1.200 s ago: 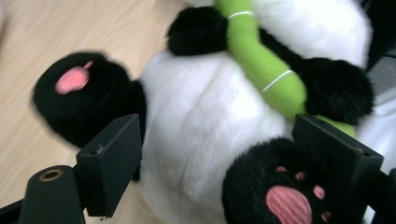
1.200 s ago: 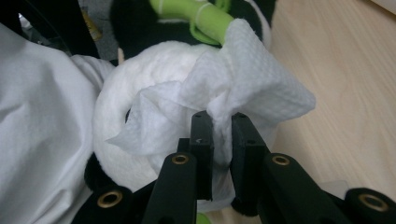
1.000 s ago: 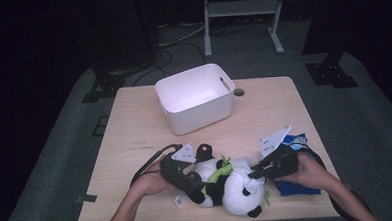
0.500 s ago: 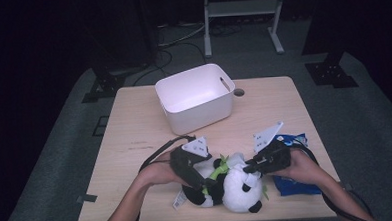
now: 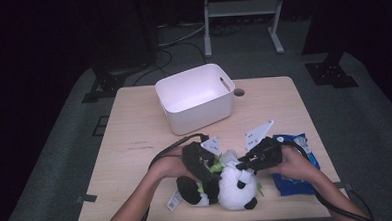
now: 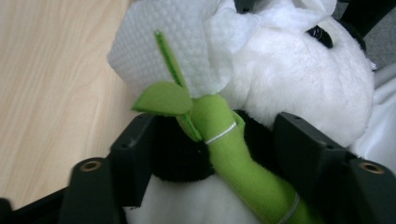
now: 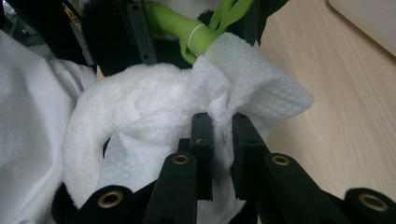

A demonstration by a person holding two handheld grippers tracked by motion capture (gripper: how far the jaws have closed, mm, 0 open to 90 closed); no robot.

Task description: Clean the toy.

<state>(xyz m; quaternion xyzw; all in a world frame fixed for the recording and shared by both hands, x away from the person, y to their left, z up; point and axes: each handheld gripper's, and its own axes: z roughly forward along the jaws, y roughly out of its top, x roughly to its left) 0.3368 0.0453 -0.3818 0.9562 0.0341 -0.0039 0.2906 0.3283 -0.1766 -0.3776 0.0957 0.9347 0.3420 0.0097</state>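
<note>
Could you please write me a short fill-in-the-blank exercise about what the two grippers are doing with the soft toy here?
1. The right gripper pinches a white ____ against the panda plush toy.
2. The left gripper straddles the toy's black arm and its ____ bamboo stalk.
3. Behind the toy stands an empty white ____.

Missing words: wipe; green; bin

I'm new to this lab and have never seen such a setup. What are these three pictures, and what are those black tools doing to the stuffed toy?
A person holds a two-jaw gripper in each hand. The high view looks down on the table; each of the other two is from a camera riding on one gripper.

On the table lie a white bin, a blue packet and a plush panda.

The right gripper pinches a white paper wipe against the panda. The left gripper, its jaws just closing, straddles the panda's black arm and green bamboo stalk.
</note>
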